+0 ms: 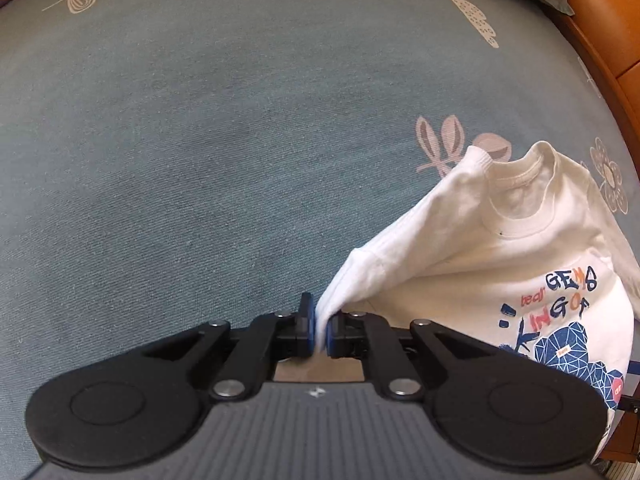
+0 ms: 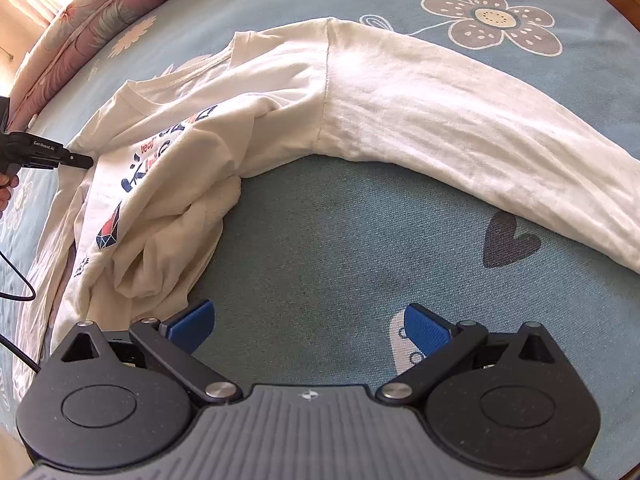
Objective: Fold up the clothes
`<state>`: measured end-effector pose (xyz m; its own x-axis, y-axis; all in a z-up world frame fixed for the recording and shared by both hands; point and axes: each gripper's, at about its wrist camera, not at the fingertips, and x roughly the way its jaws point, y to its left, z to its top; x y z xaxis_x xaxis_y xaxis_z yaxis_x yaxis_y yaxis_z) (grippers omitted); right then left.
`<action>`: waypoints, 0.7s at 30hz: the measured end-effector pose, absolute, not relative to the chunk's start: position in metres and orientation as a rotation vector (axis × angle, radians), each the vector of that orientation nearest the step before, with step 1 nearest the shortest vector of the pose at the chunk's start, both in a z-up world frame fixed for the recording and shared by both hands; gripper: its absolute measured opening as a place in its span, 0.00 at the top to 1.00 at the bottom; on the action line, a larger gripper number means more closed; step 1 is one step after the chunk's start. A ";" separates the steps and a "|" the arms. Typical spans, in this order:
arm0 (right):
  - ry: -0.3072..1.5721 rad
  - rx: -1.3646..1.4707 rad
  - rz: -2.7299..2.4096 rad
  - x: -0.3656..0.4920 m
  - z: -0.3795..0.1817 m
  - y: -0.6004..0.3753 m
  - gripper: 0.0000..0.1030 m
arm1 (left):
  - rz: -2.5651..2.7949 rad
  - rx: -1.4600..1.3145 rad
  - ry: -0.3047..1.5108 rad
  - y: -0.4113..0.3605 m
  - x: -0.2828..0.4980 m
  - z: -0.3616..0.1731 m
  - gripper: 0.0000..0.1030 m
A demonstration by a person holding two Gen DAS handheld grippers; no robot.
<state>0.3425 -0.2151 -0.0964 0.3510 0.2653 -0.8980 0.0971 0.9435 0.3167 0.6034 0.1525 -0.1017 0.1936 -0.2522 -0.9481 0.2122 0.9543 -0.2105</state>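
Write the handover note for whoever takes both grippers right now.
Left gripper: shut on a pinch of the white long-sleeved shirt, lifting that side.
Right gripper: open, empty, above bare bedspread beside the shirt's bunched hem.
Shirt: print side up on the floral bedspread, one sleeve stretched out flat.
Done: no finished fold to be seen.
Left: fold both sleeves in, smooth the hem, fold the body.

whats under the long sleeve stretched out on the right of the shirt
The sleeve lies flat on the blue flower-print bedspread; a flower shows just past it. Whatever the sleeve covers is hidden.
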 end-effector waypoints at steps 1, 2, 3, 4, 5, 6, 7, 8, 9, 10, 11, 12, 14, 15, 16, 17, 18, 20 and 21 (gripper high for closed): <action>1.212 0.336 0.115 0.344 -0.096 -0.215 0.00 | -0.313 -0.060 1.339 0.156 0.603 -0.101 0.93; 1.210 0.334 0.118 0.346 -0.095 -0.215 0.00 | -0.302 -0.090 1.341 0.159 0.602 -0.101 0.94; 1.207 0.333 0.118 0.349 -0.094 -0.216 0.00 | -0.295 -0.104 1.346 0.162 0.599 -0.100 0.94; 1.204 0.331 0.118 0.350 -0.093 -0.217 0.00 | -0.292 -0.112 1.351 0.165 0.596 -0.099 0.94; 1.201 0.330 0.118 0.351 -0.092 -0.218 0.00 | -0.288 -0.120 1.357 0.168 0.593 -0.098 0.94; 1.198 0.335 0.118 0.352 -0.092 -0.220 0.00 | -0.284 -0.121 1.373 0.170 0.591 -0.100 0.94; 1.199 0.343 0.117 0.353 -0.092 -0.222 0.00 | -0.280 -0.119 1.393 0.172 0.589 -0.102 0.91; 1.200 0.354 0.114 0.353 -0.094 -0.224 0.00 | -0.272 -0.121 1.406 0.174 0.587 -0.103 0.88; 1.203 0.366 0.111 0.354 -0.095 -0.225 0.00 | -0.266 -0.132 1.403 0.175 0.587 -0.103 0.88; 1.206 0.380 0.107 0.354 -0.097 -0.226 0.00 | -0.264 -0.140 1.388 0.175 0.586 -0.100 0.87; 1.210 0.388 0.109 0.354 -0.098 -0.226 0.00 | -0.264 -0.145 1.369 0.175 0.587 -0.097 0.86; 1.212 0.396 0.110 0.353 -0.098 -0.226 0.00 | -0.263 -0.150 1.351 0.174 0.587 -0.093 0.86; 1.222 0.399 0.120 0.352 -0.101 -0.224 0.00 | -0.267 -0.144 1.314 0.170 0.584 -0.084 0.86; 1.227 0.390 0.125 0.352 -0.102 -0.222 0.00 | -0.276 -0.140 1.305 0.169 0.581 -0.080 0.86; 1.233 0.383 0.130 0.351 -0.103 -0.220 0.00 | -0.286 -0.135 1.299 0.167 0.578 -0.076 0.85; 1.238 0.382 0.133 0.351 -0.105 -0.219 0.00 | -0.289 -0.128 1.294 0.170 0.575 -0.073 0.83; 1.245 0.386 0.132 0.352 -0.107 -0.219 0.00 | -0.289 -0.121 1.290 0.176 0.571 -0.069 0.83; 1.259 0.402 0.127 0.352 -0.112 -0.218 0.00 | -0.290 -0.099 1.278 0.189 0.559 -0.059 0.82; 1.265 0.411 0.124 0.353 -0.114 -0.218 0.00 | -0.292 -0.090 1.272 0.189 0.553 -0.054 0.82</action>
<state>0.3526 -0.2179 -0.1141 0.3058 0.3139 -0.8989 0.1329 0.9208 0.3667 0.5533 0.1892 -0.0541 0.2631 -0.2648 -0.9277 0.1658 0.9597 -0.2269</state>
